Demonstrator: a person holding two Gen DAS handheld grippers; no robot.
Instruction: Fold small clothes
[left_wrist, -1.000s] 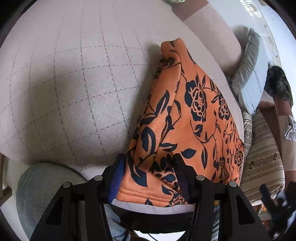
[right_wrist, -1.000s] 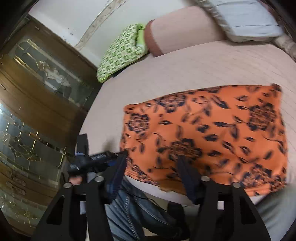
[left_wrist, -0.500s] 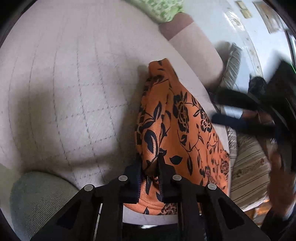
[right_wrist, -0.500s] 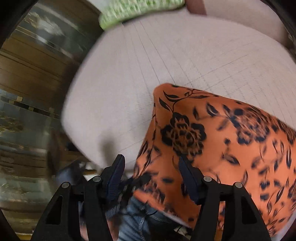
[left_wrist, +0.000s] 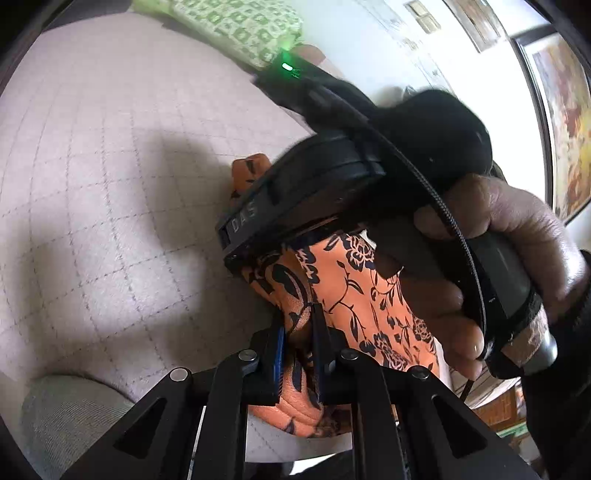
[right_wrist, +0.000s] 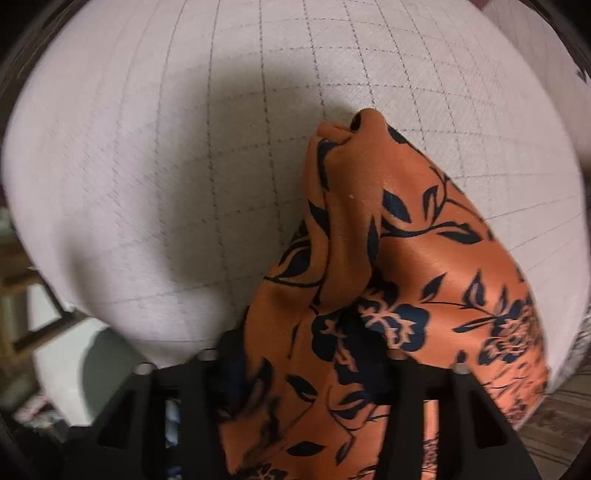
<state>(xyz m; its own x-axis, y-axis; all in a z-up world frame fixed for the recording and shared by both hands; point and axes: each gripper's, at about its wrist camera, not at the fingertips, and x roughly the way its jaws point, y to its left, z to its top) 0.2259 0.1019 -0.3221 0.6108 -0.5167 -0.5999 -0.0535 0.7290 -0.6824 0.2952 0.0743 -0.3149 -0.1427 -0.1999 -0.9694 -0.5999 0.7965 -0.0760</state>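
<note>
An orange garment with a dark floral print (left_wrist: 354, 295) lies on a pale quilted cushion (left_wrist: 92, 184). My left gripper (left_wrist: 299, 325) is shut on a bunched edge of the garment near the cushion's front. The right gripper's body and the hand holding it (left_wrist: 369, 177) pass just above the cloth in the left wrist view. In the right wrist view the garment (right_wrist: 406, 258) is draped over my right gripper (right_wrist: 306, 354) and hides its fingers. The cloth rises to a peak on the cushion (right_wrist: 147, 147).
A green patterned pillow (left_wrist: 240, 26) lies at the far end of the cushion. A grey-green rounded surface (left_wrist: 62, 413) sits below the cushion's front edge. A wooden frame (right_wrist: 33, 306) stands at the left in the right wrist view.
My left gripper has closed on the garment's edge. The right gripper swung across, moved low over the garment, and the cloth now covers its fingers. The garment has bunched up.
</note>
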